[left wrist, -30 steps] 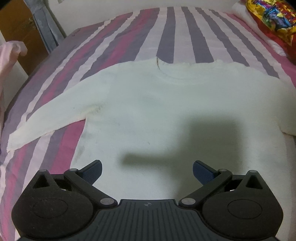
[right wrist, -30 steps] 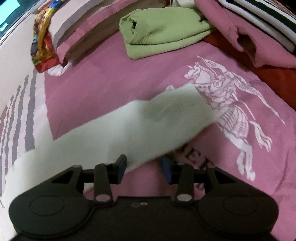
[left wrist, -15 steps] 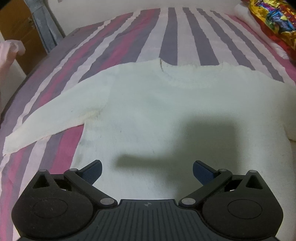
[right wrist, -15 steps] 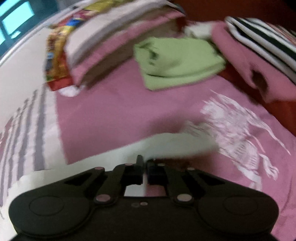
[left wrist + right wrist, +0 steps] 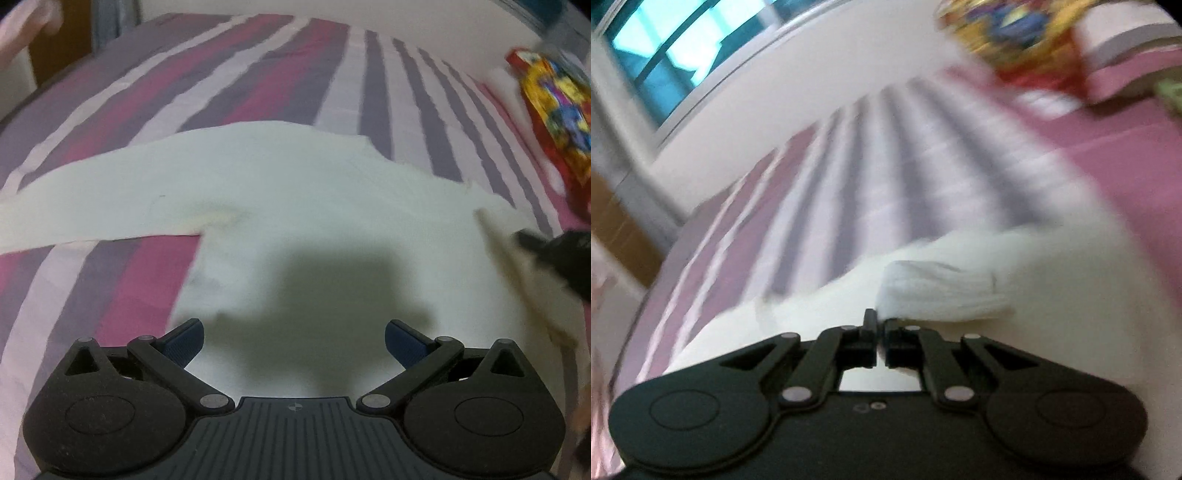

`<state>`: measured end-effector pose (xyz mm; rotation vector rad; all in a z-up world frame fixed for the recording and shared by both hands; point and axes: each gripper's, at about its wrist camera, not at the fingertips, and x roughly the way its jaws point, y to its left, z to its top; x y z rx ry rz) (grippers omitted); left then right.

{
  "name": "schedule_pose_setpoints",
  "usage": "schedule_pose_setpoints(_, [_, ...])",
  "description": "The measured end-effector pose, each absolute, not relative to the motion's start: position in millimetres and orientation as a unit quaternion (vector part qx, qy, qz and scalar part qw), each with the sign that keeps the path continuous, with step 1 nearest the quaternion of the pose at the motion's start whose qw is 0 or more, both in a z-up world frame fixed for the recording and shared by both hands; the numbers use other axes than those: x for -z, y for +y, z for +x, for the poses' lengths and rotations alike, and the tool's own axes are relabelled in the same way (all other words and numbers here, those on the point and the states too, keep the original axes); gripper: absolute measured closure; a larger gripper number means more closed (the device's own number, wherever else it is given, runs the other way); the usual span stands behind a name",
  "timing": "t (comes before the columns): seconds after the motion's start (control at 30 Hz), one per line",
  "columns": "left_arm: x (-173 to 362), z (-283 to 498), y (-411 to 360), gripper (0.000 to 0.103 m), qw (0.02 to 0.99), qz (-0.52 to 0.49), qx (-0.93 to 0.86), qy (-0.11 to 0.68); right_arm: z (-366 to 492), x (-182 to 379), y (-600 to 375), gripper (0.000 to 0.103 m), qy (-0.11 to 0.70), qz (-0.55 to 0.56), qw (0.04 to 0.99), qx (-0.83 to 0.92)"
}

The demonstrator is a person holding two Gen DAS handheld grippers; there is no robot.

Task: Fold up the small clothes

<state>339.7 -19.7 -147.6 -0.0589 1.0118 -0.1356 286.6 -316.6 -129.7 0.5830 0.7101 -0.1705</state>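
Both grippers work over a white sweater (image 5: 295, 206) spread flat on a bed with a striped sheet (image 5: 258, 74) of pink, purple and pale bands. At the bottom of the left wrist view, the left gripper (image 5: 294, 341) hangs with its jaws spread wide, blue pads well apart and nothing between them; its shadow falls on the sweater's body in the middle of the frame. One sleeve runs out to the left edge of that frame, lying flat across the stripes. At the right edge of the same view the dark tip of the right gripper (image 5: 543, 245) comes in over the sweater's other side, where the cloth is lifted and blurred. In the right wrist view, the right gripper (image 5: 881, 334) has its jaws pressed together at the lower centre, pinching white fabric; a bunched, ribbed sleeve end (image 5: 942, 291) sits just beyond and to the right of the tips, above the rest of the garment. That view is heavily blurred. A colourful patterned bundle (image 5: 554, 110) lies at the upper right of the left view, apart from the sweater
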Motion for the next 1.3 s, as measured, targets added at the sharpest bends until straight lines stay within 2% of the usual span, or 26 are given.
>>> schedule_pose_setpoints(0.07, [149, 340, -11, 0.0, 0.878, -0.031, 0.065, 0.474, 303, 142, -287, 0.097, 0.366, 0.284, 0.885, 0.042])
schedule_pose_setpoints(0.1, [149, 339, -8, 0.0, 0.881, -0.035, 0.073, 0.467, 308, 149, -275, 0.089, 0.38, 0.288, 0.879, 0.022])
schedule_pose_setpoints(0.13, [150, 338, -7, 0.0, 0.882, -0.039, 0.083, 0.462, 312, 155, -266, 0.075, 0.394, 0.291, 0.872, 0.012])
schedule_pose_setpoints(0.2, [153, 341, -6, 0.0, 0.879, -0.048, 0.097, 0.465, 315, 163, -254, 0.062, 0.411, 0.292, 0.864, 0.004])
schedule_pose_setpoints(0.23, [154, 343, -7, 0.0, 0.875, -0.056, 0.103, 0.47, 313, 165, -253, 0.059, 0.415, 0.294, 0.861, -0.001])
schedule_pose_setpoints(0.43, [161, 357, -36, 0.0, 0.856, -0.083, 0.155, 0.487, 274, 135, -275, 0.059, 0.376, 0.306, 0.874, -0.001])
schedule_pose_setpoints(0.77, [160, 349, -146, 0.0, 0.889, 0.08, 0.196, 0.406, 216, 128, -347, 0.057, 0.351, 0.322, 0.877, 0.067])
schedule_pose_setpoints(0.8, [159, 350, -153, 0.003, 0.891, 0.085, 0.193, 0.401, 214, 130, -351, 0.054, 0.349, 0.324, 0.877, 0.07])
schedule_pose_setpoints(0.83, [156, 353, -158, 0.013, 0.893, 0.087, 0.191, 0.399, 210, 130, -354, 0.051, 0.345, 0.33, 0.876, 0.07])
schedule_pose_setpoints(0.87, [158, 356, -162, 0.038, 0.89, 0.093, 0.193, 0.403, 210, 132, -358, 0.051, 0.342, 0.335, 0.875, 0.07])
schedule_pose_setpoints(0.9, [163, 360, -167, 0.049, 0.883, 0.095, 0.198, 0.415, 207, 132, -360, 0.05, 0.34, 0.34, 0.874, 0.07])
schedule_pose_setpoints(1.17, [172, 343, -179, 0.049, 0.877, 0.107, 0.236, 0.404, 200, 138, -372, 0.049, 0.333, 0.358, 0.87, 0.066])
schedule_pose_setpoints(1.27, [178, 343, -186, 0.04, 0.881, 0.125, 0.227, 0.395, 198, 140, -373, 0.048, 0.331, 0.359, 0.87, 0.067])
schedule_pose_setpoints(1.3, [179, 346, -185, 0.04, 0.884, 0.112, 0.22, 0.397, 198, 142, -373, 0.047, 0.332, 0.362, 0.869, 0.068])
